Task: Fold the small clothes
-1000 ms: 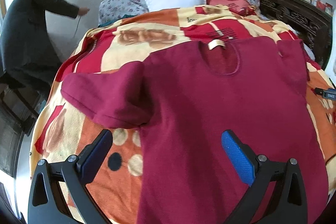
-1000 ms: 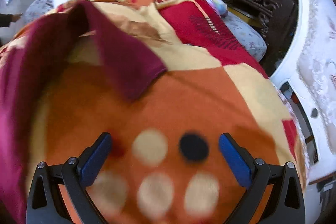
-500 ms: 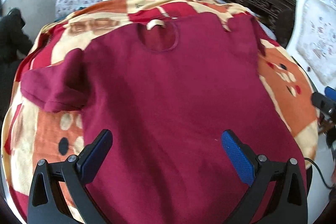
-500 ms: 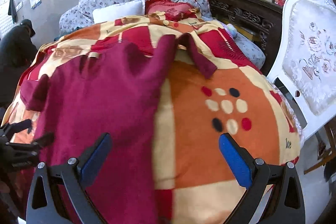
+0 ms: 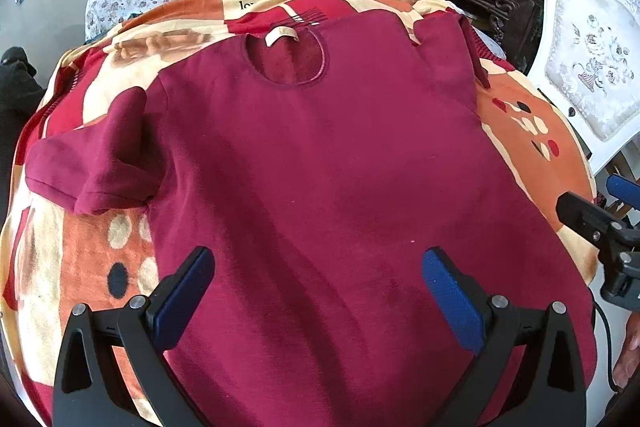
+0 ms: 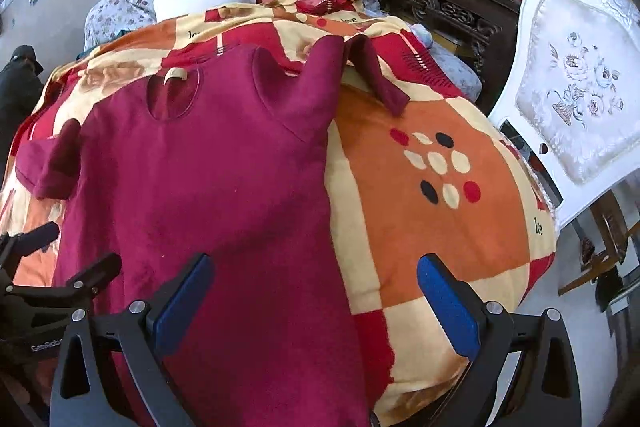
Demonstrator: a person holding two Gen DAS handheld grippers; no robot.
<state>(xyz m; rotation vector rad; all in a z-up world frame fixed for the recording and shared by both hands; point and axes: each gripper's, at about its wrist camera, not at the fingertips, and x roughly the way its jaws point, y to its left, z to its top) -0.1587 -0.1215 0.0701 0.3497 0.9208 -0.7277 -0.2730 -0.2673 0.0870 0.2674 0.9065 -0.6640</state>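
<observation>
Left wrist view. My left gripper [image 5: 318, 301] hangs over the lower body of the maroon shirt [image 5: 320, 167], its blue fingers [image 5: 450, 301] wide apart and holding nothing. The shirt lies spread front-up on the patterned blanket [image 5: 532, 131] of the bed, neckline [image 5: 286, 57] toward 12 o'clock, hem toward 6 o'clock. The sleeve at 9 o'clock [image 5: 86, 167] is bunched with a raised ridge; the other sleeve, at 1 o'clock, is folded up on itself. My right gripper [image 5: 600, 227] enters at 3 o'clock, off the cloth. In my judgement the step in hand is the first fold, and it goes best if I flatten both sleeves first, then pinch only the top layer at an edge so that the blanket does not come up with it.

Right wrist view. My right gripper [image 6: 316, 301] straddles the shirt's side edge [image 6: 328, 195], its fingers [image 6: 446, 307] spread and empty, one over cloth, one over blanket. The sleeve at 12 o'clock [image 6: 380, 75] stands crumpled, its cuff trailing onto the blanket. The fabric looks thick and soft; I expect it to hold a crease poorly.
</observation>
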